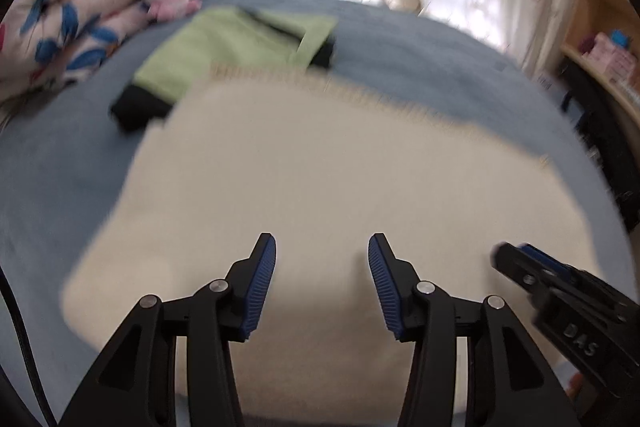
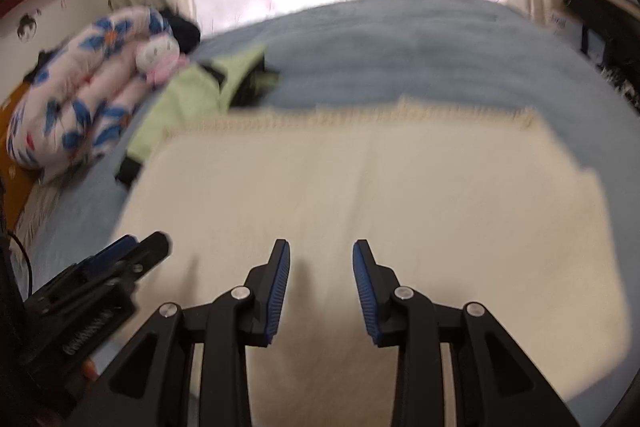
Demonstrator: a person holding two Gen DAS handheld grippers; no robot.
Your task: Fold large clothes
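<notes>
The left gripper (image 1: 322, 251) and the right gripper (image 2: 321, 255) are both hovering with jaws spread apart and gripping nothing. The folded cream knitted garment (image 1: 320, 179) is lying flat on the blue bedspread (image 1: 420, 51), directly beneath and ahead of both jaws. Beyond the jaws, to their left, a light-green and black folded garment (image 1: 232, 47) is resting beside a flowered quilt (image 1: 76, 11).

Cream cloth (image 1: 320, 187), blue bedcover (image 1: 400, 43), lime-and-black garment (image 1: 224, 55).
</notes>
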